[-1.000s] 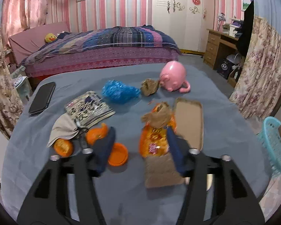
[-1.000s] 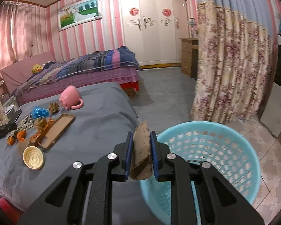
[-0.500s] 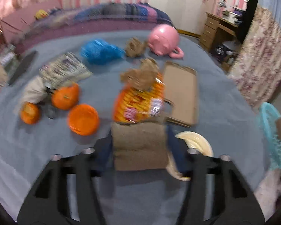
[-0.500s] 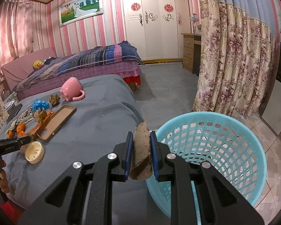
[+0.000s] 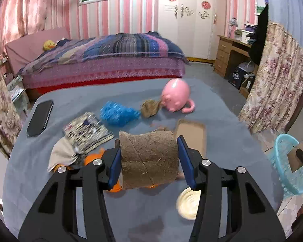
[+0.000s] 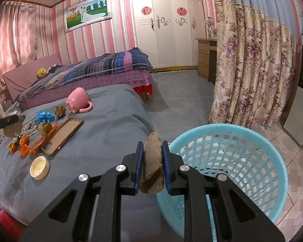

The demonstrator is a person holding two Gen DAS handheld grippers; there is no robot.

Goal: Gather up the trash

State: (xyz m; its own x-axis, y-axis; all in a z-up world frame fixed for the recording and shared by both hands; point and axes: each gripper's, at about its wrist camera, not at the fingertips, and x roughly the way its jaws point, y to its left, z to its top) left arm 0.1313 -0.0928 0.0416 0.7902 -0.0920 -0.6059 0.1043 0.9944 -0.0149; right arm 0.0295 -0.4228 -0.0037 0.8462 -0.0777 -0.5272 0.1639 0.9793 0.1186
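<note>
My left gripper point(image 5: 149, 141) is shut on a flat brown fibrous sheet point(image 5: 149, 161) and holds it up above the grey tablecloth point(image 5: 141, 215). Trash lies beyond it: a blue plastic wad point(image 5: 119, 114), a crumpled brown paper point(image 5: 150, 107) and orange peels point(image 5: 93, 158). In the right wrist view my right gripper point(image 6: 152, 143) is shut on a folded brown paper piece point(image 6: 152, 167). It hangs at the near rim of a light-blue basket point(image 6: 242, 161) that stands on the floor beside the table. An orange snack wrapper point(image 6: 37, 146) lies by the peels.
On the cloth sit a pink pig mug point(image 5: 176, 95), a tan phone case point(image 5: 192, 139), a black phone point(image 5: 40, 118), a printed booklet point(image 5: 86, 131) and a cream round lid point(image 5: 188, 203). A bed stands behind, a flowered curtain point(image 6: 252, 70) at the right.
My left gripper closed on the brown sheet that lay in front of the snack wrapper and lifted it off the cloth. The right gripper and its paper piece stayed put by the basket.
</note>
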